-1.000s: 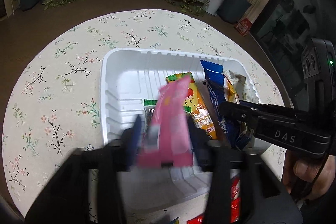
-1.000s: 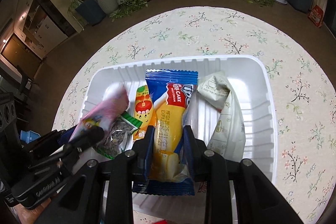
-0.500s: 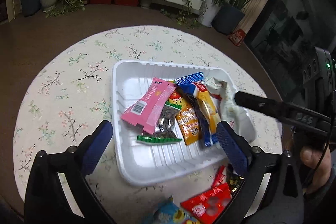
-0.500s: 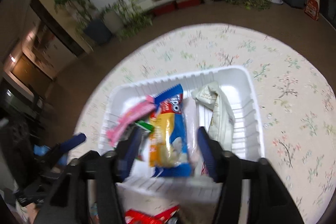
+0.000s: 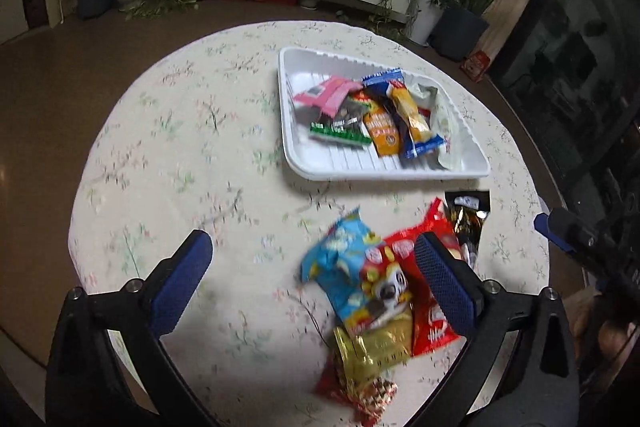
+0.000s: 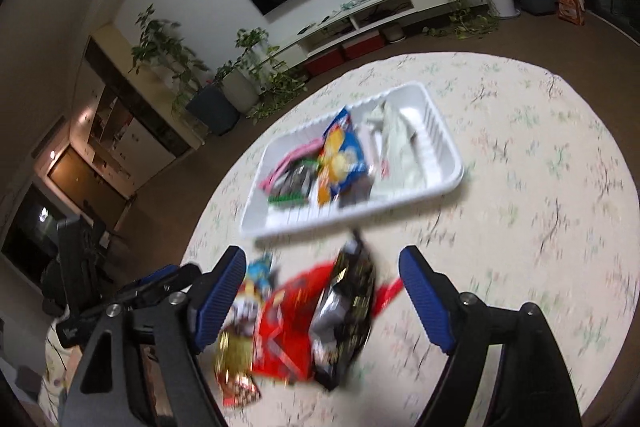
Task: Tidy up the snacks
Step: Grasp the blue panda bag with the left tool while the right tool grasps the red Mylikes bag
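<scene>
Both grippers empty. Left gripper jaws opening, right gripper jaws opening, each poised over loose snacks at the table's near edge; tray mid-table already holds several, awaiting the rest.

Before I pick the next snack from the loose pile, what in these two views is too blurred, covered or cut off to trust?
- Loose pile, right wrist view: motion blur smears the black packet and red packet; print unreadable.
- Gold packet, left wrist view: partly under the blue packet.
- White tray: lower snacks covered by upper ones, both views.
- Right gripper, left wrist view: cut off at the frame edge.
</scene>
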Available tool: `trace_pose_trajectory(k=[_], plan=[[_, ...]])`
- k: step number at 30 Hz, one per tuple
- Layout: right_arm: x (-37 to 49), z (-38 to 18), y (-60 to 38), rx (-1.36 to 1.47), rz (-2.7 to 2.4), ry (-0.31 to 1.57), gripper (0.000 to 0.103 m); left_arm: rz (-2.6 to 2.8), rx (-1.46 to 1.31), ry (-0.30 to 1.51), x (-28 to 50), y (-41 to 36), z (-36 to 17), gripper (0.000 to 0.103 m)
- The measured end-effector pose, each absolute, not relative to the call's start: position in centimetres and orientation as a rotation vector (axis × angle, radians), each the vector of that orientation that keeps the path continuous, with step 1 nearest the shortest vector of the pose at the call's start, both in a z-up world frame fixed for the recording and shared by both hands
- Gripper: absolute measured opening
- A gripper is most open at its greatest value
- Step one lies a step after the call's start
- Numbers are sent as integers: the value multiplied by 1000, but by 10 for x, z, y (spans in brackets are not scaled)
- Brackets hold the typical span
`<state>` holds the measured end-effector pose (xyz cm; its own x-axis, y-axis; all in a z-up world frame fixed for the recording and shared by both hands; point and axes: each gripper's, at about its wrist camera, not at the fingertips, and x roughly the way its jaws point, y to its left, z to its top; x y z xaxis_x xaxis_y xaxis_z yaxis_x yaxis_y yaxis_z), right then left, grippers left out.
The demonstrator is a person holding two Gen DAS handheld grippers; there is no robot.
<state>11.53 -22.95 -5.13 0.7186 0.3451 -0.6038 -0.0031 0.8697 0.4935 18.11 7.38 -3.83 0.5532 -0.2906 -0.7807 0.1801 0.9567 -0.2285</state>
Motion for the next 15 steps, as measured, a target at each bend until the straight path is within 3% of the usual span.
trace_pose_trajectory(k=[3,15], plan=[[106,-56,-207,427,225,768,82,-258,-127,949,165,72,-50,102],[113,-69,-153,206,242,866,63,-177,-210,910,156,103,-69,102]])
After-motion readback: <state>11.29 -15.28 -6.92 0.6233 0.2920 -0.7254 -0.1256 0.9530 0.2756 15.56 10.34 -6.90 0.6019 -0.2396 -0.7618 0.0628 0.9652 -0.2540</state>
